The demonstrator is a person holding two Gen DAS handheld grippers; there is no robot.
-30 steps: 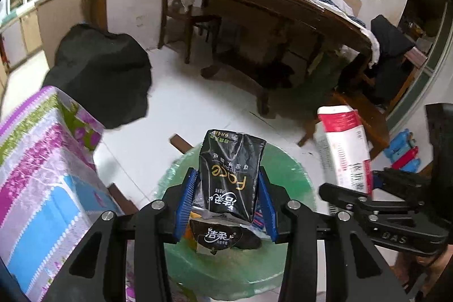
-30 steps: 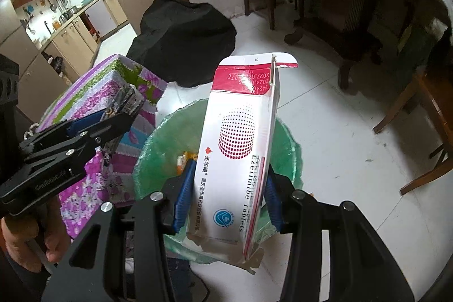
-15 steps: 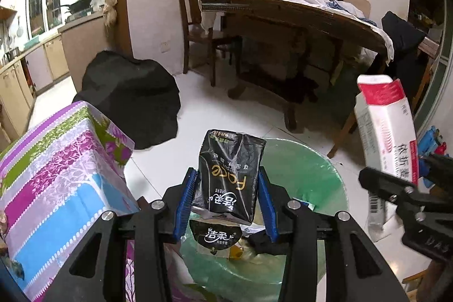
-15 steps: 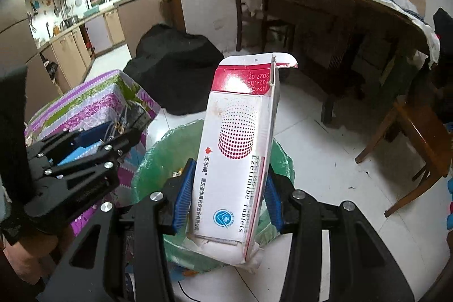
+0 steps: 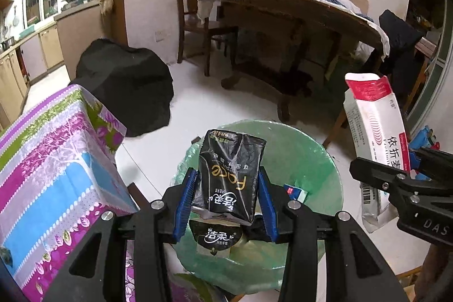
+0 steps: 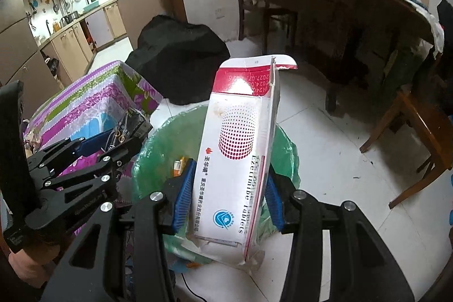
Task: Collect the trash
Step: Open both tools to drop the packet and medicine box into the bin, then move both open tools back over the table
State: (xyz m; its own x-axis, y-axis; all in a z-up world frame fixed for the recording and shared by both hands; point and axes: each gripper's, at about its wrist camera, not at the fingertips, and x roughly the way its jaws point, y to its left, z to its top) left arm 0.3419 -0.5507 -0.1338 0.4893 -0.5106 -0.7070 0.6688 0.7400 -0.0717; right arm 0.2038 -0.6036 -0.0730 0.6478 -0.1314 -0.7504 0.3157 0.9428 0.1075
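Observation:
My left gripper [image 5: 225,203] is shut on a black tissue packet [image 5: 230,174] and holds it upright above a bin lined with a green bag [image 5: 297,154]. My right gripper [image 6: 226,203] is shut on a white and red tablet box [image 6: 240,149], torn at its bottom, held upright over the same green-lined bin [image 6: 158,149]. The box also shows at the right of the left wrist view [image 5: 373,132]. The left gripper [image 6: 113,149] shows at the left of the right wrist view. Some small trash lies inside the bin.
A table with a purple, blue and green floral cloth [image 5: 48,160] stands left of the bin. A black bag [image 5: 127,84] lies on the white floor behind. A long wooden table [image 5: 297,19], chairs [image 5: 198,19] and a wooden stool [image 6: 419,132] stand beyond.
Both grippers have tilted upward and risen a little, so more of the room shows. The packet and the box stay gripped above the bin.

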